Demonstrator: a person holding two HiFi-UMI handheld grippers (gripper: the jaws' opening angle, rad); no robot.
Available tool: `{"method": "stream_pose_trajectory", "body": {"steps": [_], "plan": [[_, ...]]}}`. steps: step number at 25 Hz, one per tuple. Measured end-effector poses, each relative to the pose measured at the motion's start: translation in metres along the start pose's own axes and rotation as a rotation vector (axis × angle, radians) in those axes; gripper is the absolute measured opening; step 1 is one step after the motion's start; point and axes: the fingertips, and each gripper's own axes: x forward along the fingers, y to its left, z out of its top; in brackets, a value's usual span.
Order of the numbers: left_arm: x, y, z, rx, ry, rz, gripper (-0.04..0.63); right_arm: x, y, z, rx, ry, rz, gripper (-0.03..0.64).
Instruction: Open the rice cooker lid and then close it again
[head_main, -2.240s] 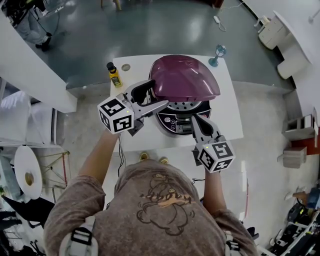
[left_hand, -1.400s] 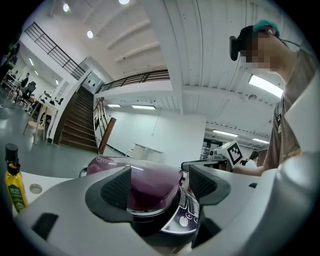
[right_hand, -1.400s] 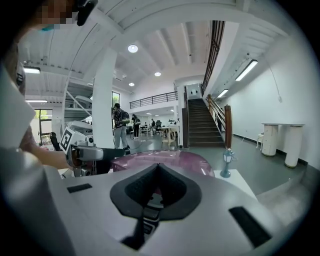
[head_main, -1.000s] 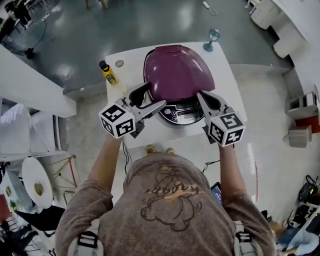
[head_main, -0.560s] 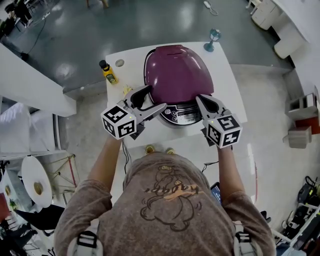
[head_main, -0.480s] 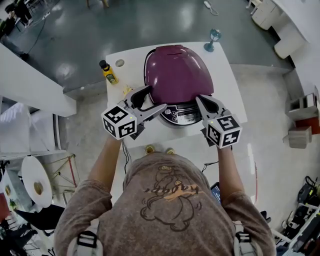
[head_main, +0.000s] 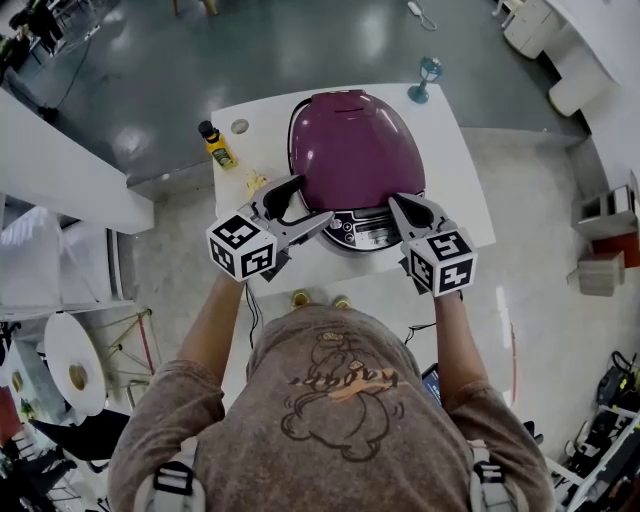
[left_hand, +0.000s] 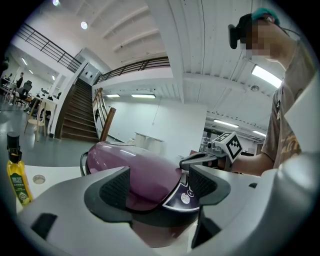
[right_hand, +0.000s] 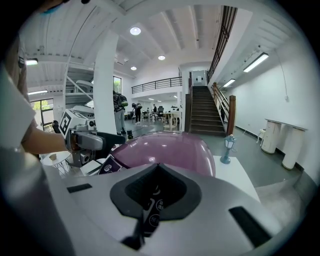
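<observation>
The round rice cooker with a glossy purple lid (head_main: 350, 150) sits mid-table on the white table (head_main: 455, 160), lid down, its control panel toward the near edge. The left gripper (head_main: 312, 200) gapes empty at its front-left. The right gripper (head_main: 397, 203), pinched closed on nothing, hovers by the panel, where a careless dip could press a button.

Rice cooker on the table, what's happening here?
A person holds a claw in each hand at the front of the purple rice cooker on the table. Its lid is down. The left claw is open, facing the cooker's front-left edge; the right claw is shut beside the control panel. Neither grips anything.
</observation>
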Motion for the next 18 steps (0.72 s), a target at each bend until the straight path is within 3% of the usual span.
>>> {"method": "stream_pose_trajectory", "body": {"steps": [12,18], "plan": [[0.0008,0.0016,-0.0025,-0.008,-0.002,0.007,0.375,0.0022,0.0000,-0.0036,0.003,0.020,-0.002,0.003],[0.0011,0.0032,-0.0030,-0.014,-0.002,0.012,0.375,0.0026,-0.0022,-0.0057,0.098,0.026,0.031,0.002]]}}
